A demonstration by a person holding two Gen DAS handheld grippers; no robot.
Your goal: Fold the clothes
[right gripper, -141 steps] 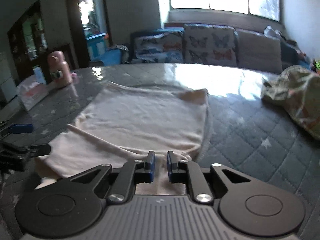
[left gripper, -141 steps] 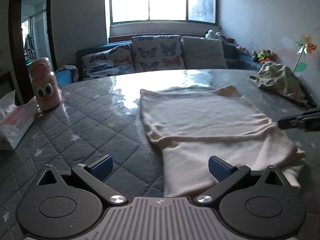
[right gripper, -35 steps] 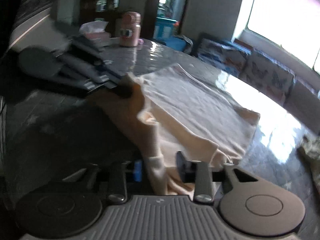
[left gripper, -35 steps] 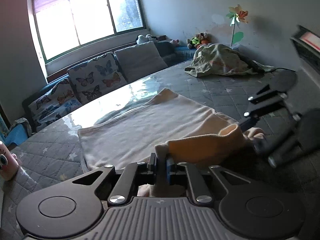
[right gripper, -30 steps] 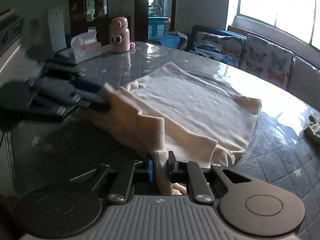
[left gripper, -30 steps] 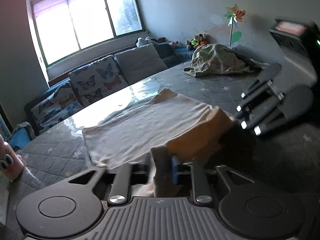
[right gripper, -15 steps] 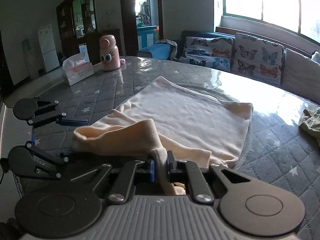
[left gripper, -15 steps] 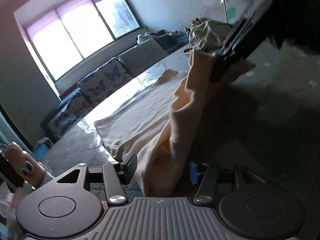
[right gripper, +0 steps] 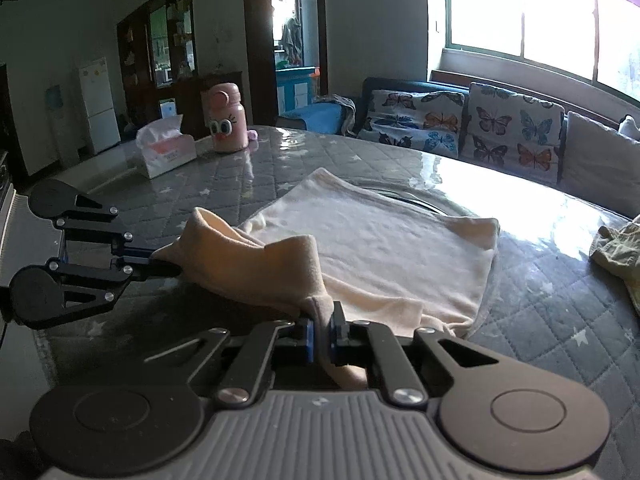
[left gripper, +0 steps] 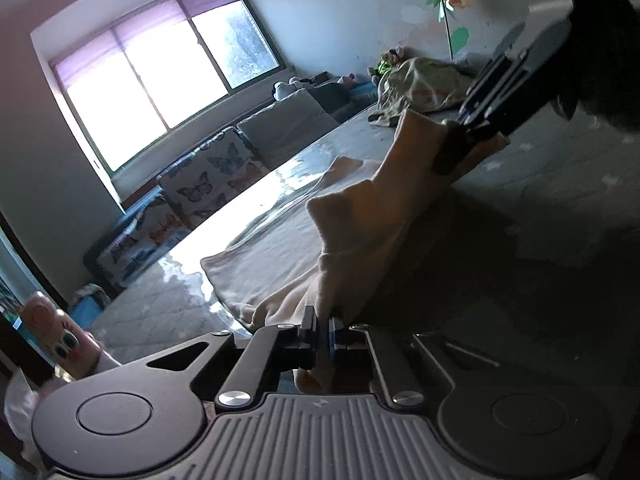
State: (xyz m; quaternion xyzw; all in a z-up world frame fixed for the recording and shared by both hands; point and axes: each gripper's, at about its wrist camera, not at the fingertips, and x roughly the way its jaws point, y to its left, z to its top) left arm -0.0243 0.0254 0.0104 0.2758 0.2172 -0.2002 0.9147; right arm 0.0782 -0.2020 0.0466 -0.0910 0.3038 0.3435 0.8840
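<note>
**Both grippers hold the near edge of the cream garment above the counter**

The grey quilted counter (right gripper: 224, 184) with small white stars fills most of both views, and its far part shines under the window light. On it lies the cream garment (right gripper: 384, 236), spread flat in its far part. Its near edge is lifted off the counter and hangs in a loose fold between the two grippers.

The left gripper (left gripper: 323, 336) has its fingers closed on one end of this lifted edge; in the right wrist view it (right gripper: 160, 262) enters from the left, with the cloth coming out of its tips. The right gripper (right gripper: 321, 338) has its fingers closed on the other end of the same edge, and the cloth bunches between the blue pads. In the left wrist view it (left gripper: 460, 142) holds the cloth high at the upper right.

A crumpled greenish garment (right gripper: 618, 252) lies on the right of the counter, well apart from the cream one. At the far left corner stands a tissue box (right gripper: 164, 152), and just beside it a pink bottle (right gripper: 226, 124) with cartoon eyes.
</note>
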